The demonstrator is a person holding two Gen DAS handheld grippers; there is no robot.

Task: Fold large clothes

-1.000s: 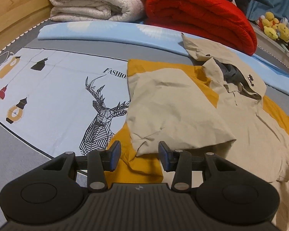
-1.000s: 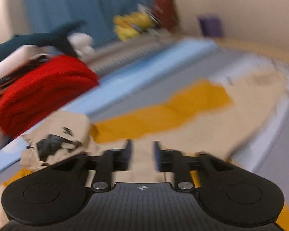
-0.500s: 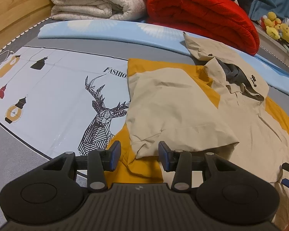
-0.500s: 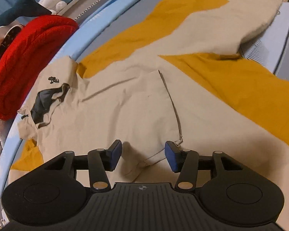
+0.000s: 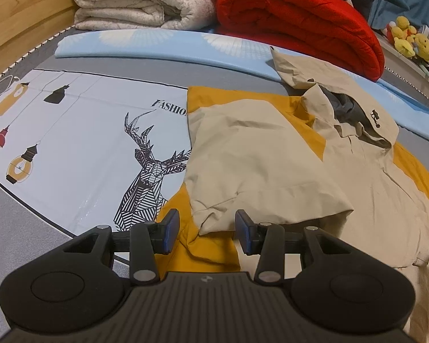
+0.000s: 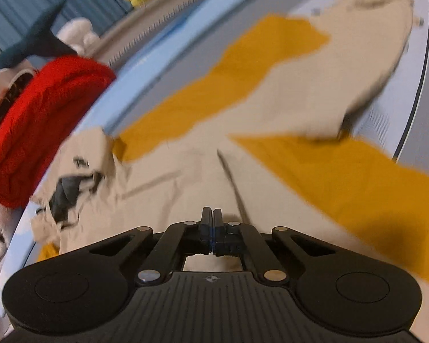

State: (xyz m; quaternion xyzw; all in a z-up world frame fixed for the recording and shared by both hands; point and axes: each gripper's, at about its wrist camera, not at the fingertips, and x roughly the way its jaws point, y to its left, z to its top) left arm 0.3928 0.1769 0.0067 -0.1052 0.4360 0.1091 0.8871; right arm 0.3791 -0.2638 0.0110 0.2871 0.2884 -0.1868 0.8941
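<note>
Jacket (image 5: 260, 154) (beige and mustard) flat on bed; left jaws apart, right jaws together, grip unclear.

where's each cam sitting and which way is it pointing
Left wrist: sits on the left gripper, low over the bed, facing the jacket's folded sleeve, with the red blanket beyond; its open fingers show.
Right wrist: sits on the right gripper, looking across the jacket, blurred; its fingers are together.
Shared: jacket, red blanket, yellow plush toys.
</note>
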